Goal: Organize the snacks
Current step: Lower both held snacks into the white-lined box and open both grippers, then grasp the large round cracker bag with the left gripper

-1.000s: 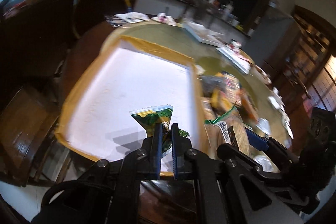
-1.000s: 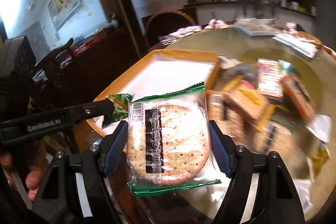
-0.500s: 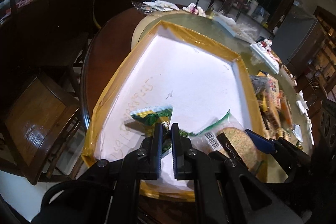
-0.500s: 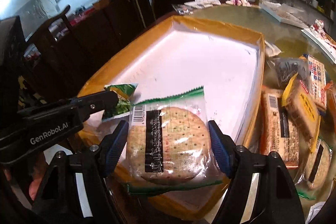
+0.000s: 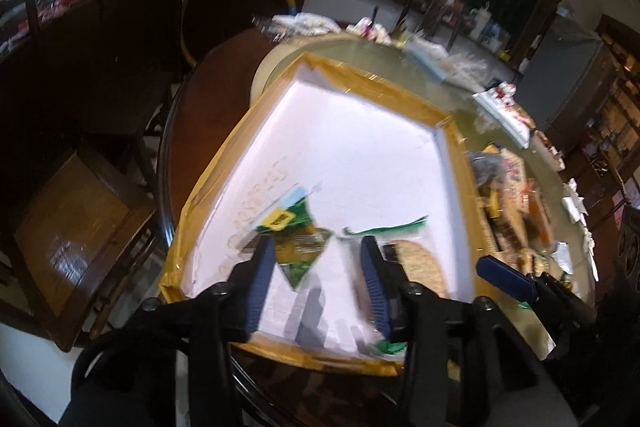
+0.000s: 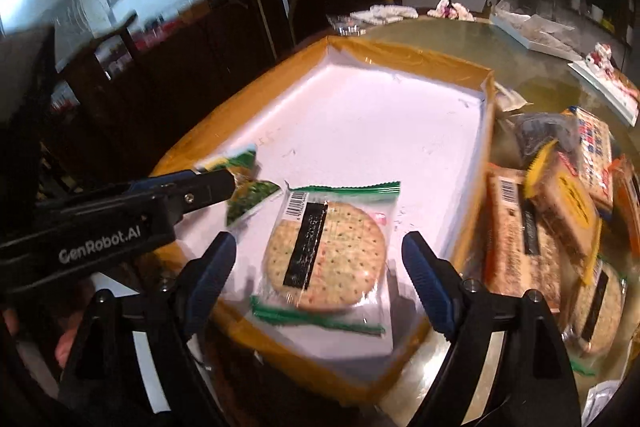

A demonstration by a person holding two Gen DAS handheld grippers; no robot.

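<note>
Left wrist view: left gripper point(image 5: 316, 275) w/ jaws opening, blue pads apart; the green snack packet point(image 5: 298, 243) sits between them, blurred, over the white floor of the tray point(image 5: 376, 95), and whether the pad at 9 o'clock touches it I can't tell. Cracker pack point(image 5: 420, 263) lies in the tray at 3 o'clock from the packet, partly behind the right-side pad. Pile of snacks point(image 5: 508, 195) on the glass table, outside the tray's edge toward 3 o'clock. Right wrist view: right gripper point(image 6: 318, 267) w/ jaws opening, pads clear of the cracker pack point(image 6: 326, 247), which lies flat on the tray floor between them, near the tray point(image 6: 404, 51) rim at 6 o'clock. Green packet point(image 6: 250, 199) at 10 o'clock from the cracker pack, at the left gripper's tip. Snack pile point(image 6: 560, 203) at 3 o'clock, beside the tray.
</note>
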